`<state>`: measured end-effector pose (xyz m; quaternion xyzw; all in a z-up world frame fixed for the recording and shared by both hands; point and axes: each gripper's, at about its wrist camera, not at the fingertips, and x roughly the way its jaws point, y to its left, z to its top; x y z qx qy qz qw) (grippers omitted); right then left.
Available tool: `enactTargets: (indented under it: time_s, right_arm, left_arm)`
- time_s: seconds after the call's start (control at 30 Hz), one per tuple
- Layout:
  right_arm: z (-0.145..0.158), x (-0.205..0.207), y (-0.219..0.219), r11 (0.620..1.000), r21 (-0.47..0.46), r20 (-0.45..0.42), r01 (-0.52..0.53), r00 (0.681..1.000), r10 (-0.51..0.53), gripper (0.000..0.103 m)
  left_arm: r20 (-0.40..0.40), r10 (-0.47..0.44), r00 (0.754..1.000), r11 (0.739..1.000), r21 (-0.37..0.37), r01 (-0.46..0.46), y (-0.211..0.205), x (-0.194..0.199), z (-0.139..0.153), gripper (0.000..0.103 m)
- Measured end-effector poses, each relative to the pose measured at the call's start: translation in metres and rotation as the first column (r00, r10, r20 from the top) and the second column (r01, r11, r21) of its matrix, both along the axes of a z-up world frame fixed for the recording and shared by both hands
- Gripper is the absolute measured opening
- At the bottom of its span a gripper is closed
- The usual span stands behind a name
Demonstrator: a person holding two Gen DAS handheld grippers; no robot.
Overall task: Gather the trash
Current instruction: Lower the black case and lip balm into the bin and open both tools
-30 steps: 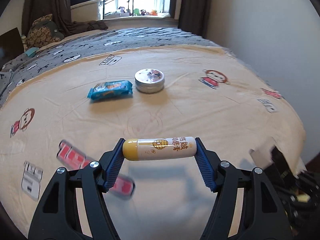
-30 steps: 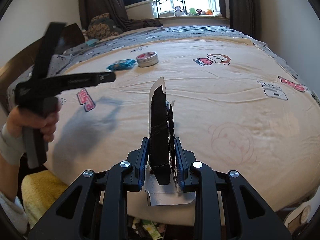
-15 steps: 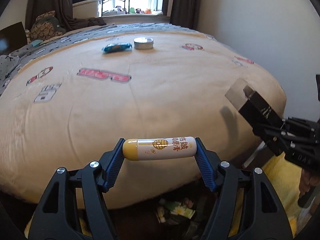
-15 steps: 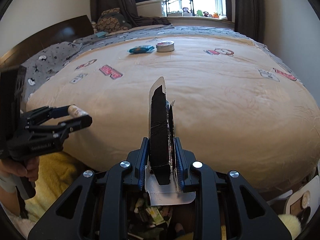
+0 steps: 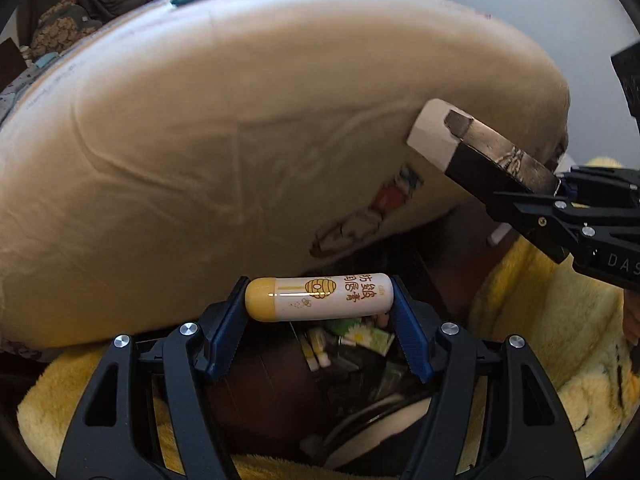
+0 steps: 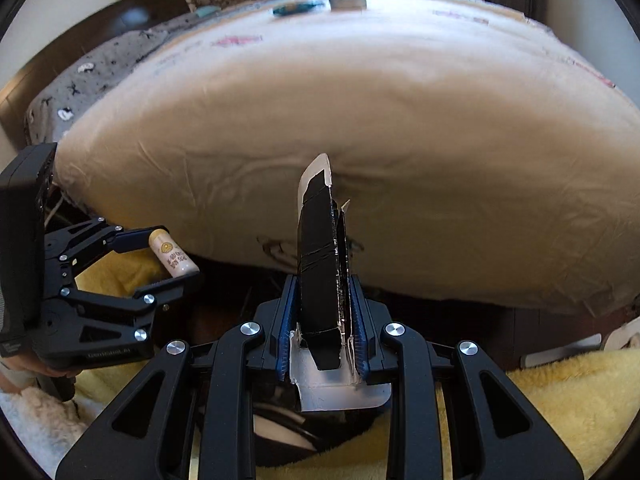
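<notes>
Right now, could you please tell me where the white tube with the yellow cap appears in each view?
Left wrist view: the white tube with the yellow cap lies crosswise at lower centre, clamped between this gripper's blue jaws.
Right wrist view: the tube is at middle left, held by the other gripper.
Shared landmark: the cream bedsheet behind.

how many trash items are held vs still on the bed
Held: 2, the tube in the left gripper and the black carton in the right gripper.
On the bed: 2, the blue packet and the tin.
Total: 4
</notes>
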<state>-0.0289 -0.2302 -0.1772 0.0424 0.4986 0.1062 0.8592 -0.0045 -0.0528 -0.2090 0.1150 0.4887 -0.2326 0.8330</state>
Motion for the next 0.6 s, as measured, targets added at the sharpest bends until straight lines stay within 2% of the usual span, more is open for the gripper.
enactTargets:
  time_s: [0.23, 0.43, 0.53, 0.57, 0.6]
  right_arm:
    - [-0.032, 0.008, 0.008, 1.000, -0.007, -0.110, -0.011, 0.994, 0.010, 0.026]
    - [-0.045, 0.011, 0.009, 1.000, -0.003, -0.168, -0.010, 0.986, 0.009, 0.029]
    - [-0.047, 0.014, 0.004, 1.000, 0.010, -0.186, 0.001, 0.983, 0.000, 0.034]
    - [-0.048, 0.014, 0.003, 1.000, 0.016, -0.190, 0.006, 0.982, -0.002, 0.038]
    - [-0.048, 0.014, 0.002, 1.000, 0.017, -0.192, 0.009, 0.981, -0.006, 0.047]
  left_arm:
    - [-0.158, -0.025, 0.987, 0.999, 0.016, 0.028, -0.005, 0.007, -0.044, 0.065]
    - [-0.199, -0.047, 0.979, 0.999, 0.006, 0.049, -0.009, 0.003, -0.053, 0.065]
    - [-0.223, -0.039, 0.974, 0.999, -0.008, 0.038, -0.003, 0.006, -0.054, 0.065]
    - [-0.227, -0.037, 0.973, 0.999, -0.007, 0.037, -0.006, 0.008, -0.053, 0.068]
    - [-0.225, -0.034, 0.974, 0.999, -0.005, 0.033, -0.004, 0.009, -0.053, 0.075]
